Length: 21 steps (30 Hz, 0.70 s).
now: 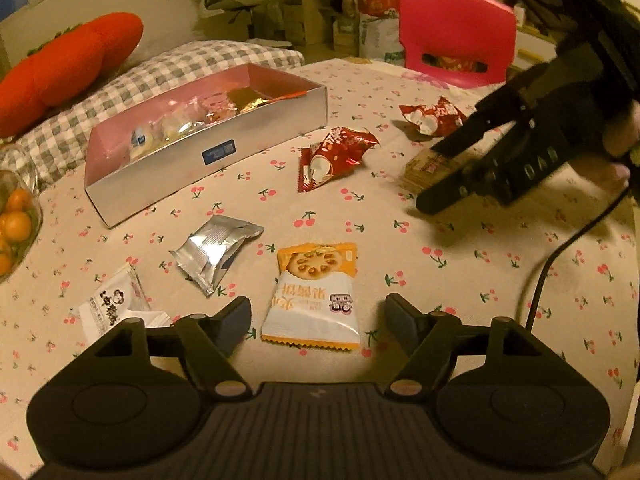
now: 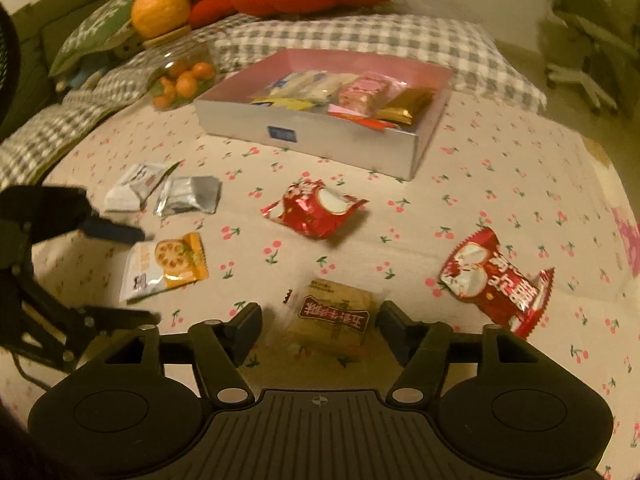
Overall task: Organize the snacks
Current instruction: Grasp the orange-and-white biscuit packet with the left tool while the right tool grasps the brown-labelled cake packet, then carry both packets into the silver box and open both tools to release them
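My left gripper (image 1: 318, 316) is open, its fingers either side of an orange-and-white cracker packet (image 1: 314, 294) on the cherry-print tablecloth. My right gripper (image 2: 320, 322) is open around a tan biscuit packet (image 2: 332, 316), which also shows in the left wrist view (image 1: 426, 168). A silver box with a pink inside (image 1: 208, 148) holds several snacks; it also shows in the right wrist view (image 2: 320, 128). Loose on the cloth: a silver packet (image 1: 214, 250), a white packet (image 1: 110, 306), two red packets (image 1: 334, 156) (image 1: 432, 116).
A jar of small oranges (image 1: 14, 220) stands at the table's left edge. A pink chair (image 1: 456, 34) is behind the table. A checked cushion (image 2: 360, 40) and a carrot-shaped pillow (image 1: 68, 64) lie beyond the box. A black cable (image 1: 560, 256) trails from the right gripper.
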Each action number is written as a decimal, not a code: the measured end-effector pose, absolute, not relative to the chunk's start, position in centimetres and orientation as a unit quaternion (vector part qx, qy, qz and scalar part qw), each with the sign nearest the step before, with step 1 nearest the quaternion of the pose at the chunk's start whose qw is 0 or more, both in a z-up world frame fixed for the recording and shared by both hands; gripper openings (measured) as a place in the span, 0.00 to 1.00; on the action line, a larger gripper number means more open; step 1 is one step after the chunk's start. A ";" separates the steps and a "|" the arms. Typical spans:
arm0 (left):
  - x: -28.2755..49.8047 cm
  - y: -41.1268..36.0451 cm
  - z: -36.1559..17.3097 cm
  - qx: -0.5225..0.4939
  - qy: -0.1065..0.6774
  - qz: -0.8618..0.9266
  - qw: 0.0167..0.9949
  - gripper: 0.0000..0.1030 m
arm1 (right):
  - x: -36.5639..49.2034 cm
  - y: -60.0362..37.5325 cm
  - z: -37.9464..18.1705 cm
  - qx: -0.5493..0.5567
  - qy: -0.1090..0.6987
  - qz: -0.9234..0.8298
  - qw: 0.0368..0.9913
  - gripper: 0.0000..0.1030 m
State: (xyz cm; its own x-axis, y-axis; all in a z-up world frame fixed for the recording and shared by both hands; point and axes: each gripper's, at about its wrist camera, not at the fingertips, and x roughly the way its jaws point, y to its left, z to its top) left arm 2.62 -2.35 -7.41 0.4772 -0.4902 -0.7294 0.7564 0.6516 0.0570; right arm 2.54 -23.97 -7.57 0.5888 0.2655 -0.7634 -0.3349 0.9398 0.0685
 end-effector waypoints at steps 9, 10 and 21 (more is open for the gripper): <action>3.3 -2.7 -7.4 0.148 0.366 -0.354 0.848 0.55 | 2.5 -23.2 -8.0 -0.062 0.414 0.163 0.893 0.62; 3.3 -2.7 -7.3 0.146 0.367 -0.353 0.848 0.51 | 2.5 -23.2 -8.0 -0.063 0.414 0.163 0.894 0.57; 4.1 -2.3 -6.6 0.099 0.397 -0.322 0.854 0.36 | 2.7 -23.0 -7.6 -0.033 0.420 0.163 0.892 0.41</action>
